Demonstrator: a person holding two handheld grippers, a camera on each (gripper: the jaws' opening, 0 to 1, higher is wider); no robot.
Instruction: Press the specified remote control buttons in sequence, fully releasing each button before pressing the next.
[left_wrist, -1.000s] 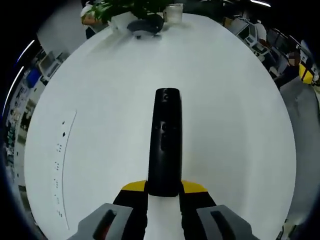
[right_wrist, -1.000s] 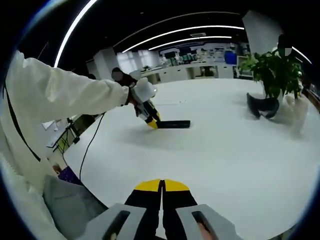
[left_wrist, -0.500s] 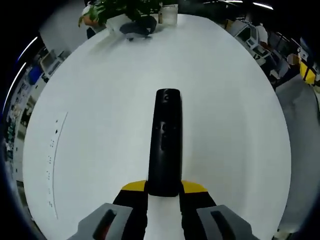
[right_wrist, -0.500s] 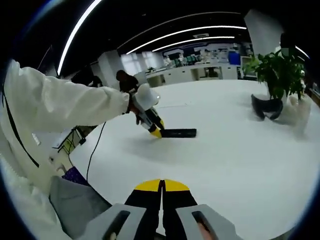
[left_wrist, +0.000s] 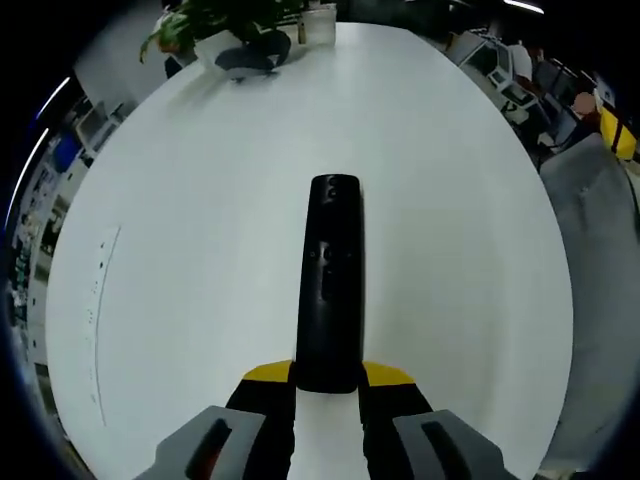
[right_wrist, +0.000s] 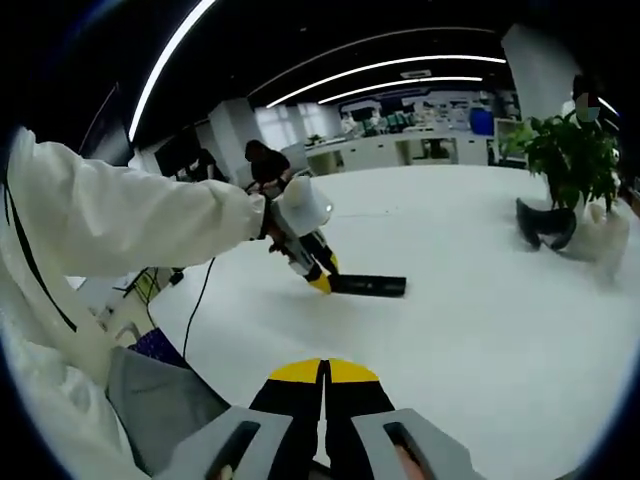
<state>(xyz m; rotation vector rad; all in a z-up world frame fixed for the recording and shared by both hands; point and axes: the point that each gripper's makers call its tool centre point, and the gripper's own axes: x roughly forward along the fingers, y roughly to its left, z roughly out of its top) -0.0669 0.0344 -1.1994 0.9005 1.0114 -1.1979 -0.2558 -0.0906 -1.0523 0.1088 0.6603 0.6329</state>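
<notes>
My left tongs grip the near end of the black remote control, yellow-tipped jaws pinching it from both sides. Its long axis runs straight away from those tongs, button face up, lying flat on the white worktop. The raised buttons sit about midway along the remote, beyond the grip.

My right tongs are clenched on nothing, yellow tips pressed together, hanging above the near edge of the worktop. From there the remote lies well ahead and slightly right, turned broadside, with the left tongs at its left end and my white sleeve reaching in to them. The pressing move turns on this, I judge: the left tongs only steady the remote, so the right tongs, well apart from it, must cross the worktop and come down on the button face.

The worktop around the remote is a broad, bare white oval. Beyond the remote's far end, near the far edge, stand a potted plant and a dark curved object I can't identify; faint small markings sit off to the remote's left. Past that, an open office under long ceiling light strips, with desks and a few people.
</notes>
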